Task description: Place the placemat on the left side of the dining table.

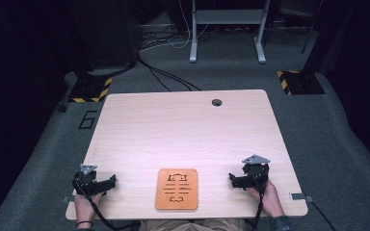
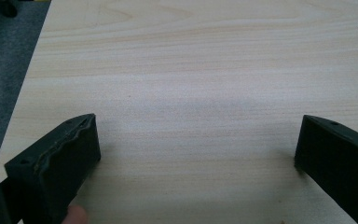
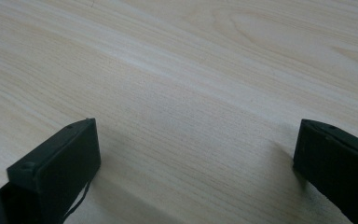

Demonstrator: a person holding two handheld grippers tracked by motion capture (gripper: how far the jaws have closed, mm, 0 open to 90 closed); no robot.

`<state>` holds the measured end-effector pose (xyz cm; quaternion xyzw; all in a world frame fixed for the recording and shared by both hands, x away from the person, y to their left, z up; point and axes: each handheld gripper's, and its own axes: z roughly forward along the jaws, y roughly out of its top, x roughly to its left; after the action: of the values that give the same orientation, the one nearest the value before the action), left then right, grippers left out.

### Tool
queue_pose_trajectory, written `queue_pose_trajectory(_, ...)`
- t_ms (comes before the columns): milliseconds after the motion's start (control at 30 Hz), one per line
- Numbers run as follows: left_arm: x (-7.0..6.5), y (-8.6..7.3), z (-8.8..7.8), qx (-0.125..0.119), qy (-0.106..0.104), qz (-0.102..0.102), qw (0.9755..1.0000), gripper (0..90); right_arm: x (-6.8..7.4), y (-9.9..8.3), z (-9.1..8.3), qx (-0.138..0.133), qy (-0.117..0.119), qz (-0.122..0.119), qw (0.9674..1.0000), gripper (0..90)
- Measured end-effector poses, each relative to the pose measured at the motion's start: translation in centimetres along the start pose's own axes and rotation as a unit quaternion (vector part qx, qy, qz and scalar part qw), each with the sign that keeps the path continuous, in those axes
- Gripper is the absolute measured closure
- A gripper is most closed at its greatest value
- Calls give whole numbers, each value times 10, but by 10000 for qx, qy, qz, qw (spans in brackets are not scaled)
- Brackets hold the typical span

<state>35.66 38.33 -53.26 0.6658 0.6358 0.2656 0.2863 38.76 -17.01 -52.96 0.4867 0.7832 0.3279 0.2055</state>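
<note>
The orange board (image 1: pixel 176 188) lies flat at the near edge of the table (image 1: pixel 183 125), midway between the two grippers and well apart from each; nothing touches it. It is the thing nearest both grippers, so I take it as the piece to be handled.

What could go wrong, as I judge it: the board looks thin and sits flush on the wood, so jaws coming straight down would likely find no edge to bite and could merely push it. A push toward the person would send it off the near edge, which it sits just beside. A grip from one side alone might also tip or spin it.

The board is a rounded rectangle, orange-brown, with dark cut-out marks on its face: short bars in the middle and bracket-like shapes above and below (too small to read as any figure).

The left gripper (image 1: pixel 107 183) rests low near the table's near left corner, jaws wide apart over bare wood. The right gripper (image 1: pixel 235 180) sits at the near right, jaws likewise spread with nothing between them.

Farther off, the table has a round cable hole (image 1: pixel 217 102) near its far edge.
</note>
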Motion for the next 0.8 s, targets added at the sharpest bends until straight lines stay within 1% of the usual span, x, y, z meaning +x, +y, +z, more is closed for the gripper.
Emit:
queue_pose_trajectory(67, 0, 0, 0, -1, 0, -2, 10000, 0, -1, -1, -1, -13, 22, -35, 10000, 0)
queue_pose_trajectory(267, -1, 0, 0, 7, 6, -11, 10000, 0, -1, -2, -2, -17, 12, -31, 10000, 0)
queue_pose_trajectory(367, -1, 1, 0, 17, -4, 6, 10000, 0, 0, 0, -2, 31, -9, -46, 10000, 1)
queue_pose_trajectory(467, -1, 1, 0, 21, 0, 9, 10000, 0, -3, 0, -5, -4, 168, 99, 9998, 2)
queue_pose_trajectory(500, -1, 1, 0, 21, 0, 9, 10000, 0, -4, -1, -6, -52, 205, 178, 9996, 2)
queue_pose_trajectory(533, -1, 1, 0, 18, 0, 5, 10000, 0, -4, -1, -6, -52, 205, 178, 9996, 2)
queue_pose_trajectory(567, -1, 1, 0, 19, 1, 10, 10000, 0, -4, -1, -9, -99, 268, 264, 9992, 3)
queue_pose_trajectory(600, -1, 1, 0, 19, 1, 10, 10000, 0, -4, -1, -9, -99, 268, 264, 9992, 3)
queue_pose_trajectory(633, -1, 1, 0, 12, 1, 6, 10000, 0, -1, 0, -13, -129, 374, 341, 9986, 4)
queue_pose_trajectory(667, -1, 1, 0, 20, 11, 8, 10000, 0, -1, 0, -13, -129, 374, 341, 9986, 4)
queue_pose_trajectory(700, -1, 1, 0, 24, 15, 3, 10000, 0, 4, 2, -16, -158, 423, 317, 9985, 7)
queue_pose_trajectory(733, -1, 1, 0, 24, 15, 3, 10000, 0, 4, 2, -16, -158, 423, 317, 9985, 7)
queue_pose_trajectory(800, -1, 1, 0, 24, 17, 3, 10000, 0, 9, 5, -18, -175, 467, 271, 9984, 9)
